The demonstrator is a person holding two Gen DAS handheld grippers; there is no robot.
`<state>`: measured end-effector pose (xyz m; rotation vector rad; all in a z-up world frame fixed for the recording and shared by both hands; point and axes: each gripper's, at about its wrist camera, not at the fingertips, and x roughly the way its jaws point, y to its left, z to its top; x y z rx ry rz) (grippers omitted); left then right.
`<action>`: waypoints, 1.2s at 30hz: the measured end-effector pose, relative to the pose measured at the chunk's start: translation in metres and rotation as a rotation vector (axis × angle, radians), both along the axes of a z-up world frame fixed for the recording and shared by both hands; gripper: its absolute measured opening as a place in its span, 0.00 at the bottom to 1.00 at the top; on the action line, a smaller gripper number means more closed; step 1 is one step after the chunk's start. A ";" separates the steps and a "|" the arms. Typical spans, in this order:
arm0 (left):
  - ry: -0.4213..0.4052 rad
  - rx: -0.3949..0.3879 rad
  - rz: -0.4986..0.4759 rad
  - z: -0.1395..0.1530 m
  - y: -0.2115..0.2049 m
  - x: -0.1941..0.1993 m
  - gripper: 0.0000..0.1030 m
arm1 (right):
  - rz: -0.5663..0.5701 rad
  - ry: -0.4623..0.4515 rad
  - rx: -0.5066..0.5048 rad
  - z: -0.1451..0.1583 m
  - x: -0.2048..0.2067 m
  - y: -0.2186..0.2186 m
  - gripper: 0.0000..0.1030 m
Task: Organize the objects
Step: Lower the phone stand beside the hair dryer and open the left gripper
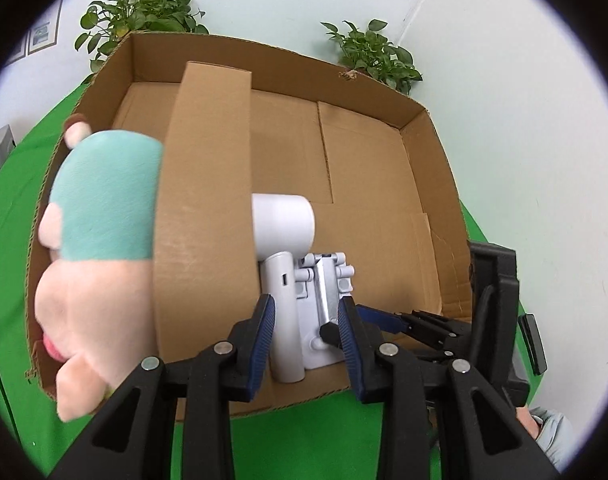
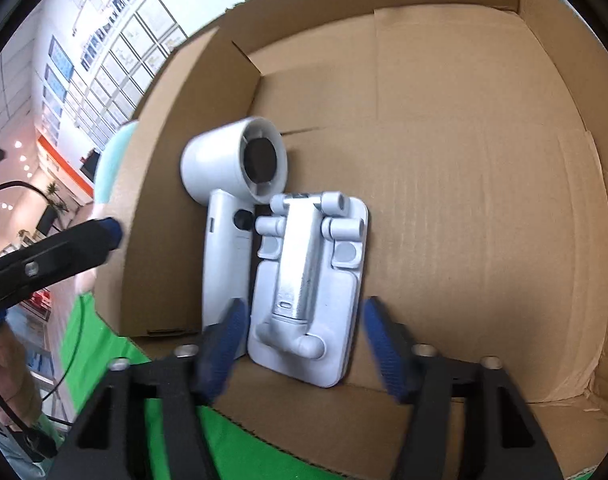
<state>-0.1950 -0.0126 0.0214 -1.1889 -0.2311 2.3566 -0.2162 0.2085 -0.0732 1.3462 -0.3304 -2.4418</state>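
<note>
One open brown cardboard box [image 1: 384, 184] is sitting on the green cloth [image 1: 12, 220], holding one white handheld fan [image 2: 228, 208], one pale grey folding stand [image 2: 312, 280] and one pink-and-teal plush toy [image 1: 100, 240]. Angling downward, the right gripper [image 2: 304, 344] is straddling the stand's near end, jaws spread, pads not touching. The left gripper [image 1: 306, 340] is hanging over the box's near edge above fan and stand, jaws pressed together, empty.
</note>
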 end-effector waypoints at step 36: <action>0.480 -0.249 0.290 0.039 0.001 0.143 0.80 | -0.280 0.508 0.297 0.094 0.221 0.014 1.00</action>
